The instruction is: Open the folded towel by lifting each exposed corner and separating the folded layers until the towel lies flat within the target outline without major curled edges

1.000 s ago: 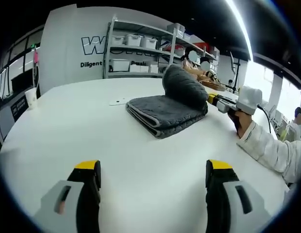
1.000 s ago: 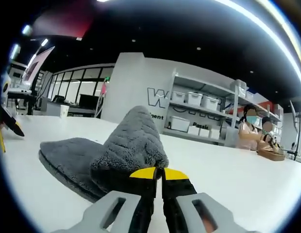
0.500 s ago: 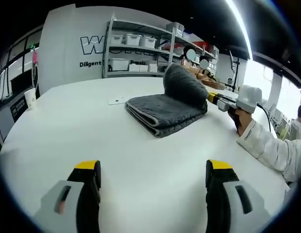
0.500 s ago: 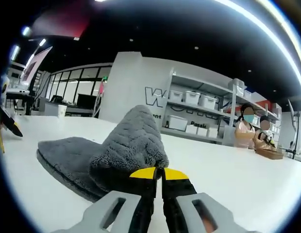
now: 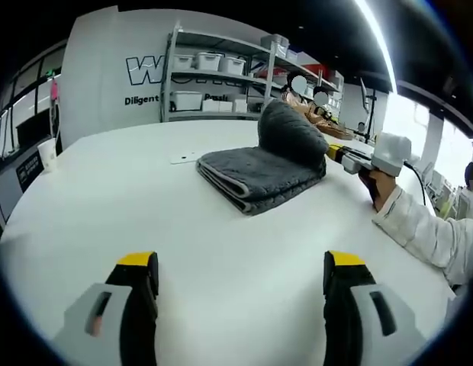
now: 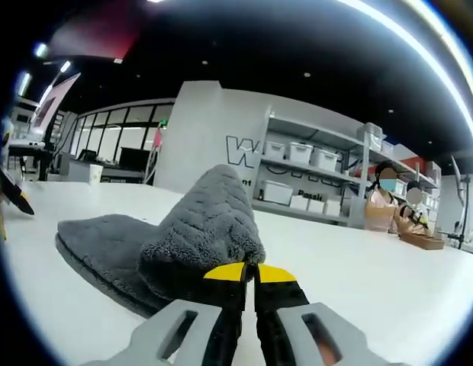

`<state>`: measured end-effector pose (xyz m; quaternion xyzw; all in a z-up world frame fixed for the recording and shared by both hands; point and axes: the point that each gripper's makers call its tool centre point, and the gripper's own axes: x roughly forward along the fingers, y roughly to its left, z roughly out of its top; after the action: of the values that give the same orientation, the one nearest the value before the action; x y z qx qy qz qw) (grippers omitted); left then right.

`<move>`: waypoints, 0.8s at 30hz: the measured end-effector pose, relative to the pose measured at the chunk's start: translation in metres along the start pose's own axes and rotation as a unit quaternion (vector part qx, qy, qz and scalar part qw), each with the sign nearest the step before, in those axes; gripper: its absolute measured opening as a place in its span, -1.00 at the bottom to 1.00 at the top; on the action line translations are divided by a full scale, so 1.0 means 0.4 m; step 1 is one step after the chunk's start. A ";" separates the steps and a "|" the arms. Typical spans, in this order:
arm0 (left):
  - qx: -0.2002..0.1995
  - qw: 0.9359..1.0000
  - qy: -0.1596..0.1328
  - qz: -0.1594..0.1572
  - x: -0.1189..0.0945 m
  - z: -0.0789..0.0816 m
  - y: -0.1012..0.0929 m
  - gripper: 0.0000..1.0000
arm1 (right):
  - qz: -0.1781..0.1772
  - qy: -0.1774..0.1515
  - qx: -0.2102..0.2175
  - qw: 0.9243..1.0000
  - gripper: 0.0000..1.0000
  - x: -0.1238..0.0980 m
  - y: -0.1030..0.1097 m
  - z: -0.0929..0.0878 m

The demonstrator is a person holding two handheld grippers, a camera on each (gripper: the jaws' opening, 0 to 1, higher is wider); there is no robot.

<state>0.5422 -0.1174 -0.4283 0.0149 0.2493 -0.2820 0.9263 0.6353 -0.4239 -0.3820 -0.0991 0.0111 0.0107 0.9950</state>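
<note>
Right gripper: jaws pressed together on a corner of the grey towel, pinched plush bunched into a raised peak just above the yellow tips; same gripper seen from across the table in the left gripper view, held by a hand in a white sleeve, nipping the towel's far corner and lifting it into a hump.

Left gripper: jaws spread wide, nothing between them, hovering low over bare tabletop, well apart from the towel.

Towel itself: lying near the middle of the white table, mostly folded, stacked layers plainly visible along the near edge; one corner up, the rest of the bundle flat on the surface; small pale rectangle on the table just beside it, too indistinct to identify; no target outline discernible in either view.

Beyond: shelving with white bins against a wall with dark lettering; seated people at the far end of the room.

Judged progress: early; first corner gripped and raised, layers not yet separated; remaining, by the look of it: peeling that layer back, opening the other folds, spreading flat, smoothing curled edges.
</note>
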 end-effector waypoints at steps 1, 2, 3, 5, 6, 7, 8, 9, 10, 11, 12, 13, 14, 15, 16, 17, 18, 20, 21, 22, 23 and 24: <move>0.000 1.000 0.000 0.000 0.000 0.000 -0.001 0.77 | 0.000 0.000 0.000 1.000 -1.00 0.000 0.000 0.000; 0.001 1.000 0.000 0.001 -0.001 0.001 -0.001 0.77 | 0.001 0.000 0.000 1.000 -1.00 0.001 0.000 0.000; 0.001 1.000 -0.001 0.001 -0.001 0.001 -0.001 0.77 | 0.001 0.000 0.000 1.000 -1.00 0.001 0.000 0.000; 0.002 1.000 -0.001 0.000 -0.002 0.002 -0.002 0.77 | 0.000 0.001 0.001 1.000 -1.00 -0.001 -0.001 -0.001; 0.001 1.000 -0.002 0.000 -0.003 0.002 -0.002 0.77 | 0.000 0.001 0.001 1.000 -1.00 -0.001 -0.002 -0.001; 0.001 1.000 -0.002 0.000 -0.003 0.002 -0.002 0.77 | -0.001 0.001 0.001 1.000 -1.00 -0.001 -0.003 -0.001; 0.001 1.000 -0.002 0.000 -0.003 0.002 -0.002 0.77 | -0.001 0.001 0.000 1.000 -1.00 -0.001 -0.004 -0.002; 0.002 1.000 -0.002 0.000 -0.003 0.002 -0.003 0.77 | -0.002 0.001 0.001 1.000 -1.00 -0.003 -0.006 -0.002; 0.002 1.000 -0.002 0.000 -0.003 0.002 -0.003 0.77 | -0.003 0.002 0.000 1.000 -1.00 -0.003 -0.010 -0.003; 0.002 1.000 -0.002 -0.001 -0.003 0.002 -0.004 0.77 | -0.004 0.002 0.001 1.000 -1.00 -0.003 -0.013 -0.004; 0.002 1.000 -0.002 -0.001 -0.003 0.002 -0.005 0.77 | -0.006 0.002 0.002 1.000 -1.00 -0.003 -0.016 -0.004; 0.002 1.000 -0.002 -0.001 -0.003 0.003 -0.005 0.77 | -0.007 0.002 0.002 1.000 -1.00 -0.003 -0.018 -0.004; 0.003 1.000 -0.003 -0.001 -0.003 0.003 -0.006 0.77 | -0.008 0.002 0.001 1.000 -1.00 -0.004 -0.020 -0.005; 0.003 1.000 -0.003 -0.001 -0.003 0.004 -0.006 0.77 | -0.008 0.003 0.002 1.000 -1.00 -0.004 -0.021 -0.006; 0.002 1.000 -0.003 -0.002 -0.002 0.004 -0.006 0.77 | -0.008 0.003 0.003 1.000 -1.00 -0.004 -0.022 -0.006; 0.002 1.000 -0.003 -0.002 -0.002 0.004 -0.006 0.77 | -0.009 0.003 0.003 1.000 -1.00 -0.004 -0.023 -0.006; 0.002 1.000 -0.002 -0.002 -0.002 0.004 -0.005 0.77 | -0.009 0.003 0.003 1.000 -1.00 -0.004 -0.024 -0.006; 0.002 1.000 -0.002 -0.001 -0.002 0.003 -0.005 0.76 | -0.009 0.004 0.003 1.000 -1.00 -0.004 -0.024 -0.007; 0.002 1.000 -0.001 -0.002 -0.002 0.002 -0.006 0.76 | -0.009 0.004 0.003 1.000 -1.00 -0.004 -0.025 -0.007; 0.003 1.000 -0.001 -0.002 -0.001 0.002 -0.006 0.76 | -0.010 0.004 0.003 1.000 -1.00 -0.004 -0.025 -0.007; 0.003 1.000 0.000 -0.002 0.000 0.001 -0.006 0.76 | -0.009 0.004 0.002 1.000 -1.00 -0.004 -0.025 -0.007; 0.003 1.000 0.000 -0.003 0.000 0.001 -0.006 0.76 | -0.010 0.004 0.002 1.000 -1.00 -0.003 -0.025 -0.007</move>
<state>0.5413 -0.1196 -0.4277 0.0174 0.2488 -0.2854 0.9254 0.6341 -0.4342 -0.3826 -0.0970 0.0137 0.0007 0.9952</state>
